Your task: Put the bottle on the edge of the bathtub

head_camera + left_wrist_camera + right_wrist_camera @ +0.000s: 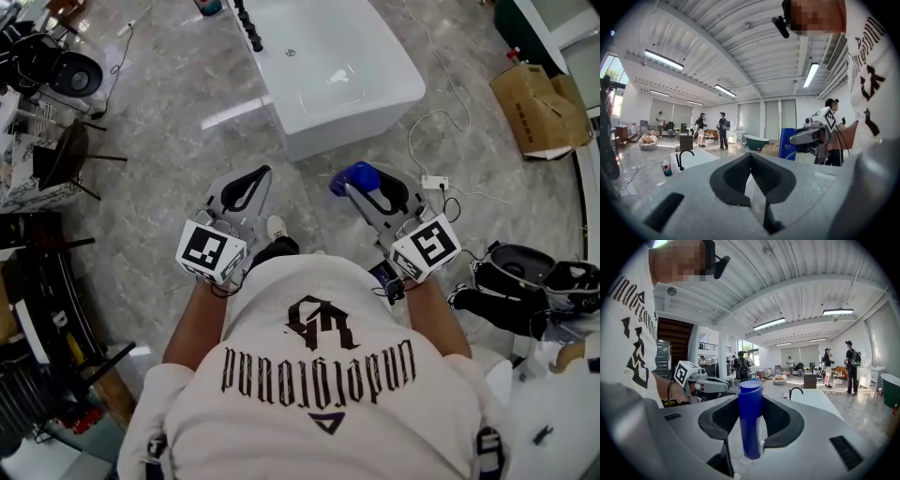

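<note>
Carry phase - my right gripper (pixel 364 187) is clamped on the blue bottle (pixel 751 418); left gripper (pixel 255 178) is closed and empty. Next, I reckon: reach the bathtub (pixel 356 117) rim at 12 o'clock.

The bathtub (pixel 328 75) runs off the head view's top edge, which also cuts its black faucet (pixel 251 28) and most of a cup (pixel 208 7) at the bathtub's left rim. Short of the bathtub, the right gripper (pixel 361 185) hides all but the blue bottle (pixel 349 174) top. Right of the bathtub, the cardboard box (pixel 539 108) bears print too small to read.
</note>
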`<action>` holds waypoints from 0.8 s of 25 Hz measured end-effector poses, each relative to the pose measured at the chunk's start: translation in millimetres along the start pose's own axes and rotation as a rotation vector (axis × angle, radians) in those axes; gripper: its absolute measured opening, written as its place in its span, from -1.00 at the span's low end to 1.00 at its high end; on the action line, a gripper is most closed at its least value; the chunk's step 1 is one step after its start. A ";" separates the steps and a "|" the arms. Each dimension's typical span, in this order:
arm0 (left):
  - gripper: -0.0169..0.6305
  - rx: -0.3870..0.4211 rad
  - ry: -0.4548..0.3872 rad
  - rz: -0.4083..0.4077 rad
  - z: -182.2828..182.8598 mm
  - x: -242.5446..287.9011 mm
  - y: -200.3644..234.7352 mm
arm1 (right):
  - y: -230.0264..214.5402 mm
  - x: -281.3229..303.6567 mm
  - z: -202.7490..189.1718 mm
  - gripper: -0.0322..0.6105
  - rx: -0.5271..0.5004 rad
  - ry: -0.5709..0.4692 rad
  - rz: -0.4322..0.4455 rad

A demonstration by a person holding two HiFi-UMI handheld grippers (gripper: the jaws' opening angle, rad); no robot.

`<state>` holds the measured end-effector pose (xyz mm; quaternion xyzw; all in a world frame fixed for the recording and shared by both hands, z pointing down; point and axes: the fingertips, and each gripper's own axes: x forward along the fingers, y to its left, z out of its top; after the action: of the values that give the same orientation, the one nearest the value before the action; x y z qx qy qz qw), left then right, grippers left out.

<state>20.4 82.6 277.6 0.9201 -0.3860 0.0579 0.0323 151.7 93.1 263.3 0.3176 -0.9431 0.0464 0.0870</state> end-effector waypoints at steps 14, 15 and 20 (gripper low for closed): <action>-0.90 0.009 -0.018 -0.065 8.1 -9.4 102.4 | -18.9 106.8 33.7 -0.41 -0.010 -0.006 -0.047; -0.90 0.009 -0.018 -0.064 7.7 -11.6 107.6 | -18.8 112.5 35.1 -0.41 -0.010 -0.007 -0.047; -0.90 0.011 -0.025 -0.049 5.1 -21.2 129.1 | -15.2 137.9 33.7 -0.41 -0.012 0.002 -0.033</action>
<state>-86.1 6.7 271.6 0.9302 -0.3632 0.0478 0.0239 48.4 -5.2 257.5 0.3325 -0.9379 0.0394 0.0904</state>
